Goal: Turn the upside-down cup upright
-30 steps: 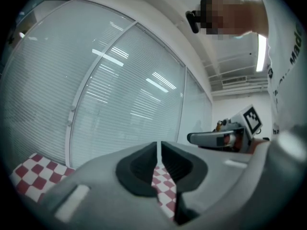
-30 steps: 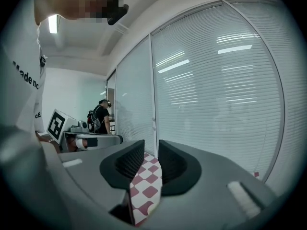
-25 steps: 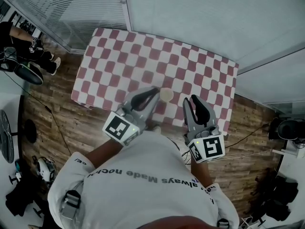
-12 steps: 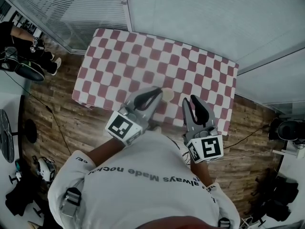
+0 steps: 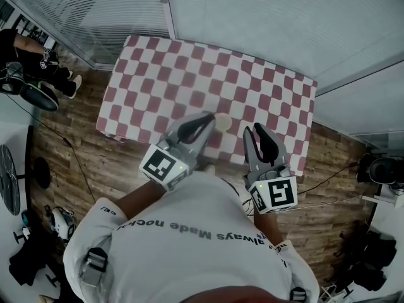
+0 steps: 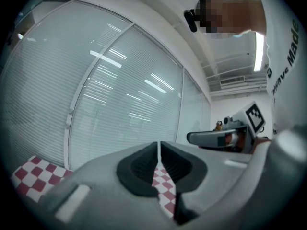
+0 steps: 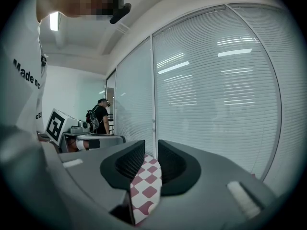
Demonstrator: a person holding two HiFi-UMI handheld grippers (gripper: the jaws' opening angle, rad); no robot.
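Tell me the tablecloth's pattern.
The tablecloth is red-and-white checked, clearest in the head view.

Cool, even light from ceiling strips [image 6: 259, 44]; fisheye edges darken and bend.

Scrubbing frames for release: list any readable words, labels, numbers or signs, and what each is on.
"always Made": print on the person's white shirt, head view; the letters after it are unclear.
"Made": same print, at the edge of both gripper views; the rest is cut off.
Sleeve print: too small to read.
Black-and-white square marker cube on the left gripper, and another on the right gripper: patterns only, no text.
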